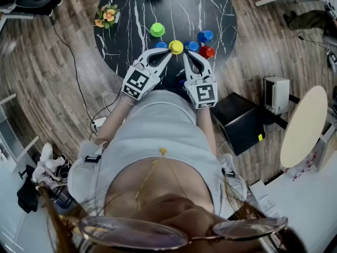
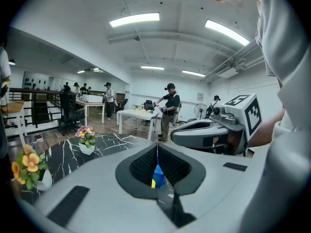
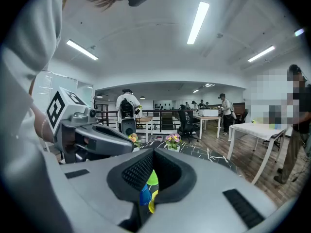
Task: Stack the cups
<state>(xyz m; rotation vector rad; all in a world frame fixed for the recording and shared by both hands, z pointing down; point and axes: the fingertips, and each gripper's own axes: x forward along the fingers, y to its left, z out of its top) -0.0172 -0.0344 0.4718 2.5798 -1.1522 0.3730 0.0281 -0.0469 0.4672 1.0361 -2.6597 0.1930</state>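
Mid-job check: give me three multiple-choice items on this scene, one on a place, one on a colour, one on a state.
1. The green cup stands:
A. on the floor
B. on the black table
C. on a chair

2. The cup nearest both gripper tips is:
A. red
B. green
C. yellow

3. The left gripper and right gripper are:
A. both shut, empty
B. both wide open
C. each shut on a cup

Answers:
1 B: the head view shows it on the marble top.
2 C: the yellow cup sits just beyond the two tips.
3 A: each gripper view shows the jaws together with nothing between them.
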